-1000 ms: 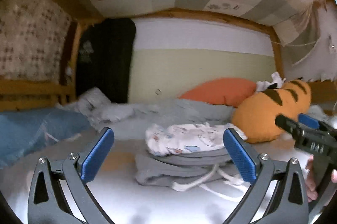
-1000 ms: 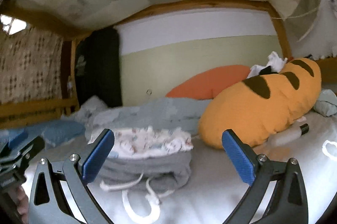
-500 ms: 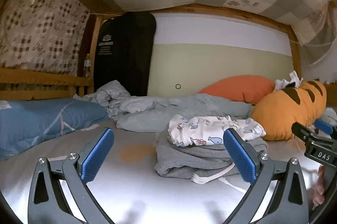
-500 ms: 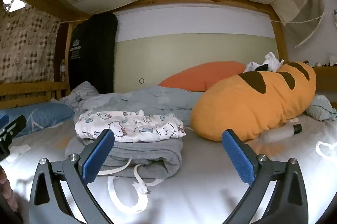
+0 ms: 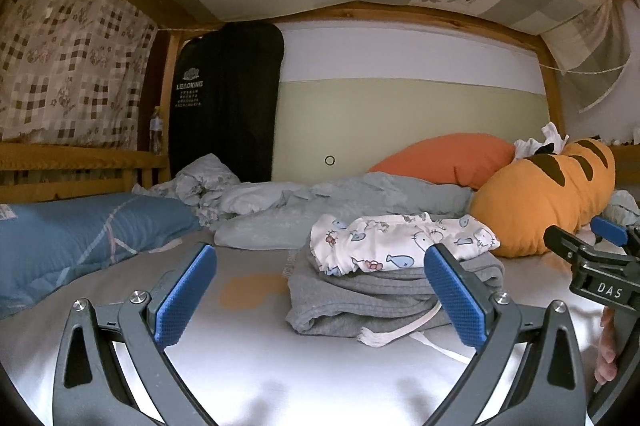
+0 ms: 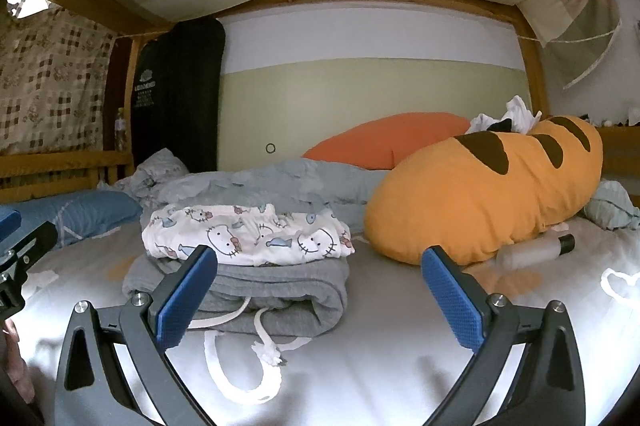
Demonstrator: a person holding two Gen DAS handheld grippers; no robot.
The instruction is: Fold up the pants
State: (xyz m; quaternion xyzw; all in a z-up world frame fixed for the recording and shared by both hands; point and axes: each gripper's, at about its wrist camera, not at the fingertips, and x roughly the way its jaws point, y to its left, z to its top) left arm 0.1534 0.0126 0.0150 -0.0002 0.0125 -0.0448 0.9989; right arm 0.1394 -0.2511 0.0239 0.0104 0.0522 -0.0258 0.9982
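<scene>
Folded grey pants with a white drawstring lie on the pale bed sheet. On top of them rests a folded white cartoon-print garment. My left gripper hovers open just in front of the stack, a little to its left, with nothing between its blue pads. My right gripper is open too, in front of the stack's right end, empty. The right gripper also shows at the right edge of the left wrist view, and the left gripper at the left edge of the right wrist view.
An orange striped plush pillow lies right of the stack, with a small bottle beside it. A crumpled grey-blue blanket, an orange cushion and a blue pillow lie behind and left. Wooden bed rails and a low canopy enclose the space.
Both views have steadied and tilted down and back slightly; the stack now sits a bit farther from both grippers. The folded clothes have not moved. Both grippers stay open.
</scene>
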